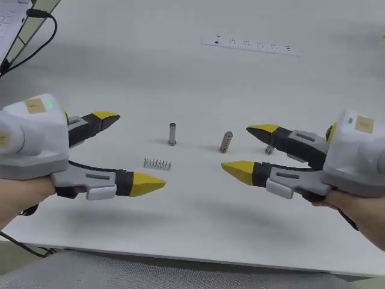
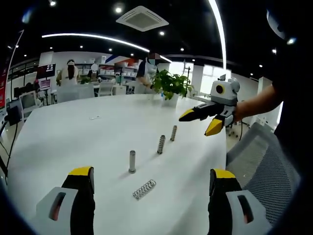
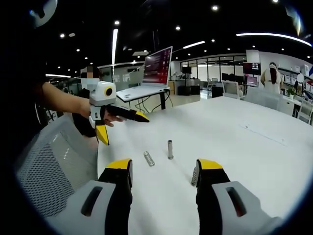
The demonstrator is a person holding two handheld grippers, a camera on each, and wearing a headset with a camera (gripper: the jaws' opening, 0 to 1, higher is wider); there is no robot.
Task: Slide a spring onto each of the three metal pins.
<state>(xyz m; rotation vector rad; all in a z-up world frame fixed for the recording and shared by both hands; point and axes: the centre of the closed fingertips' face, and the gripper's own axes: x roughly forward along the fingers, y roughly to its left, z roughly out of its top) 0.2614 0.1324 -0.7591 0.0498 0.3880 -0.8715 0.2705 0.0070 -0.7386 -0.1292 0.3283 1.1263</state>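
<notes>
Matte white table (image 1: 192, 232) bears a coiled spring (image 1: 157, 163); left gripper (image 1: 140, 149), right gripper (image 1: 235, 148) gape empty.

My head camera looks steeply down at the desk (image 1: 198, 78) from close behind the left tongs (image 1: 140, 149) and right tongs (image 1: 235, 147). Each tongs camera faces the other pair low across the desk; all share the bare pin (image 1: 172, 133) between them.
</notes>
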